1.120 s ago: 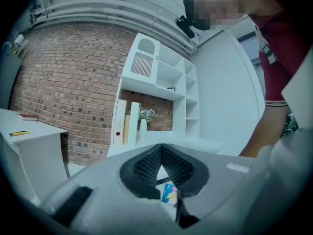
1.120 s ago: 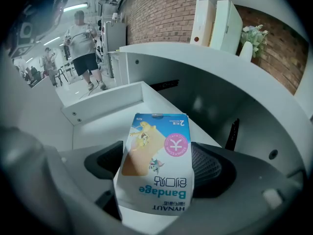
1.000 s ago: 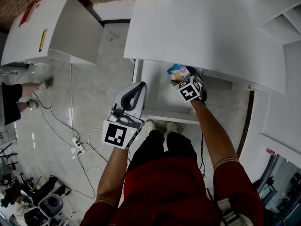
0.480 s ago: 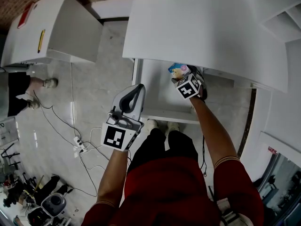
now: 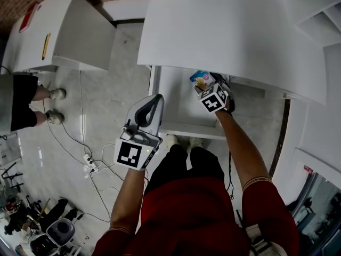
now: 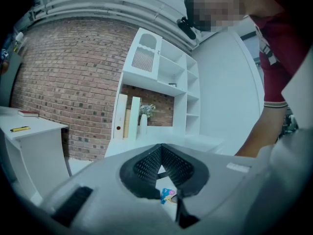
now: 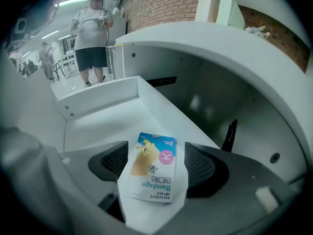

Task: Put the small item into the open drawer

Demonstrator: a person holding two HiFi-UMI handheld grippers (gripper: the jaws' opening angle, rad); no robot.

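Observation:
A small bandage packet [image 7: 154,168], blue and white, lies between the two jaws of my right gripper [image 7: 155,160], inside the open white drawer [image 7: 107,116]. The jaws stand apart on either side and are closing; the pads do not press on the packet. In the head view the right gripper [image 5: 208,87] reaches into the drawer [image 5: 178,108] under the desk top, with the packet [image 5: 201,79] at its tip. My left gripper [image 5: 157,99] hangs shut and empty over the drawer's left front corner. In its own view the left gripper [image 6: 160,151] has its pads meeting at the tips, with the packet [image 6: 167,196] seen below.
The white desk top [image 5: 229,31] overhangs the drawer's back. A person [image 5: 26,103] stands on the floor at the left, and shows too as a person [image 7: 93,38] beyond the drawer. Cables and a power strip [image 5: 88,165] lie on the floor. A second white desk [image 5: 48,31] is at the upper left.
The person at the left has walked further into view. My right gripper and the packet have shifted only slightly in the drawer. The left gripper has hardly moved.

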